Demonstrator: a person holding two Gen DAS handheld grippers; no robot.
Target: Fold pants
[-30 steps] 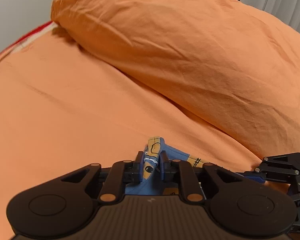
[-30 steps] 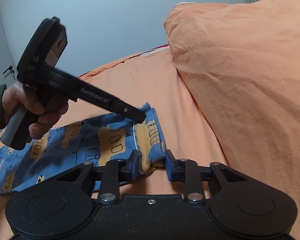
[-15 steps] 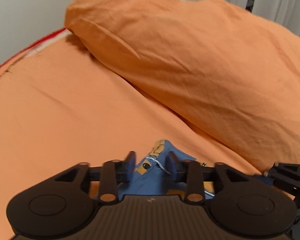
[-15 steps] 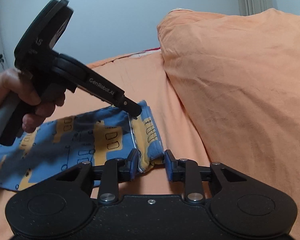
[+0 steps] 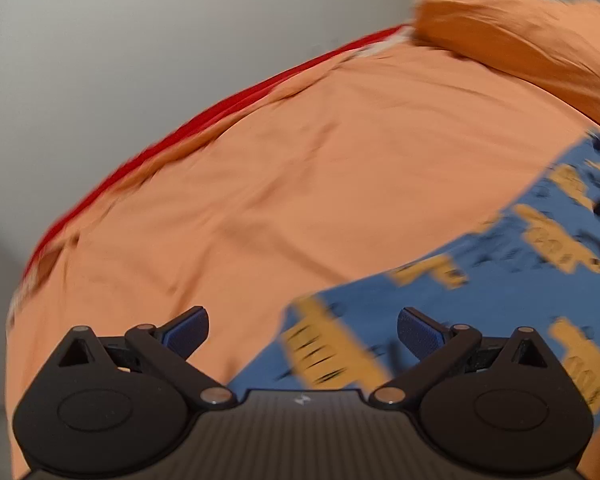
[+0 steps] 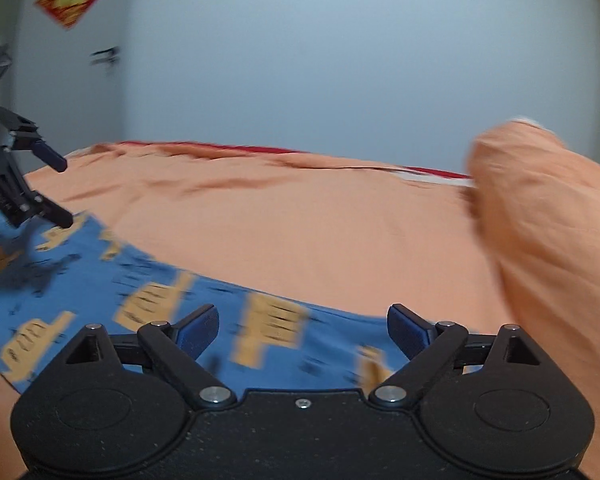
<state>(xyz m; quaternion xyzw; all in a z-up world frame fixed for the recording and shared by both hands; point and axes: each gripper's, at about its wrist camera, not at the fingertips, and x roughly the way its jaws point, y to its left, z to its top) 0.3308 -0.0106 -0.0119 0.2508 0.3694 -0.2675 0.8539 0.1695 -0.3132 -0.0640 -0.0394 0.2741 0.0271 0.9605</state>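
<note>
One pair of pants (image 6: pixel 148 292), blue with yellow prints, is lying spread flat on the orange bed sheet (image 5: pixel 300 168), apparently smoothed out so a fold can start from a clean shape. Both sets of tongs have just been opening and are now standing wide with nothing between their pads: the left tongs (image 5: pixel 303 330) are hanging over the pants' near edge, the right tongs (image 6: pixel 303 330) over the cloth's other end. Blur is smearing the fabric, so any creases are hard to judge. An orange pillow (image 6: pixel 548 216) is sitting just beyond the pants, clear of the working area.
</note>
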